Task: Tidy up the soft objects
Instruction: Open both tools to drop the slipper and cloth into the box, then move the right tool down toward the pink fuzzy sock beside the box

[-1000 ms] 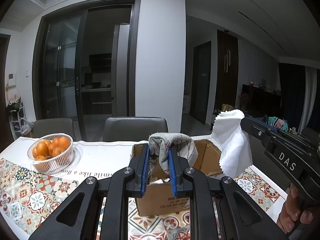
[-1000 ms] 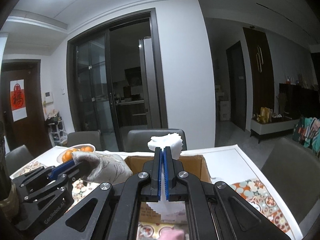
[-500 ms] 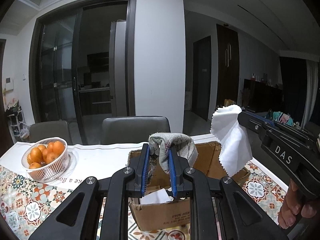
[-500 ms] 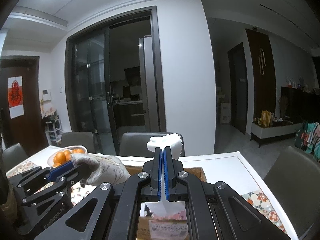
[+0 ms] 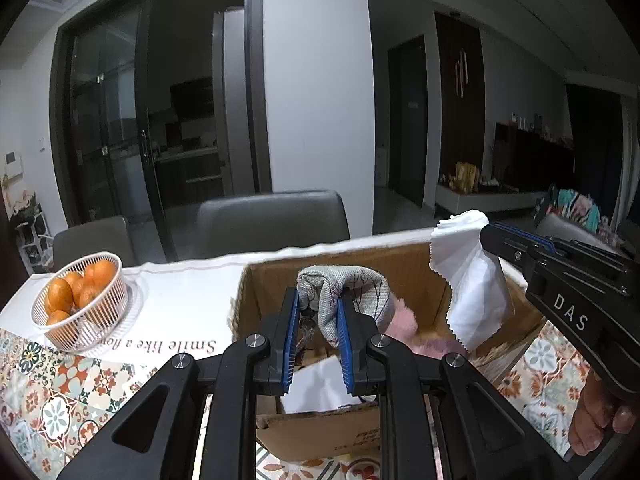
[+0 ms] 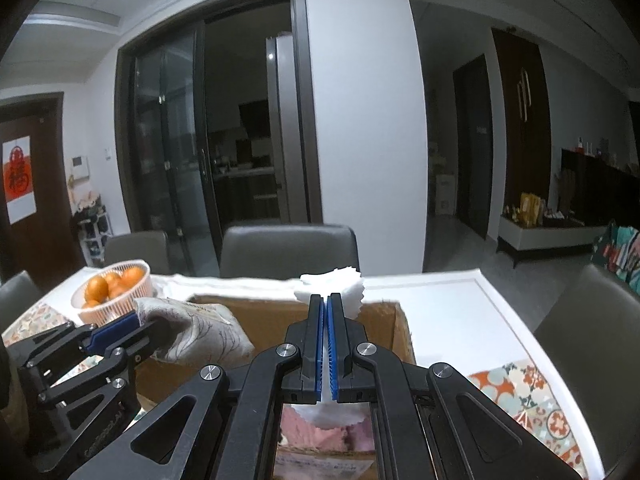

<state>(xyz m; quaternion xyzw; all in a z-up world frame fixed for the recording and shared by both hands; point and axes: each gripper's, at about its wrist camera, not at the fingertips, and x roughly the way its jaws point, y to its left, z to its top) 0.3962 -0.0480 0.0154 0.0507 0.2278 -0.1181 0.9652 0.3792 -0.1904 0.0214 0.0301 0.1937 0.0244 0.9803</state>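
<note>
Patterned table (image 5: 48,392); cardboard box (image 5: 276,280) under both cloth-pinching tongs, apparently.

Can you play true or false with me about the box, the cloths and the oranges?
1. The left gripper pinches a grey cloth. True.
2. The right gripper is empty. False: it pinches a white cloth.
3. Both cloths hang over the cardboard box. True.
4. The oranges sit inside the cardboard box. False: they are in a white basket on the table, apart from the box.
5. Something pink and fluffy lies inside the box. True.
</note>
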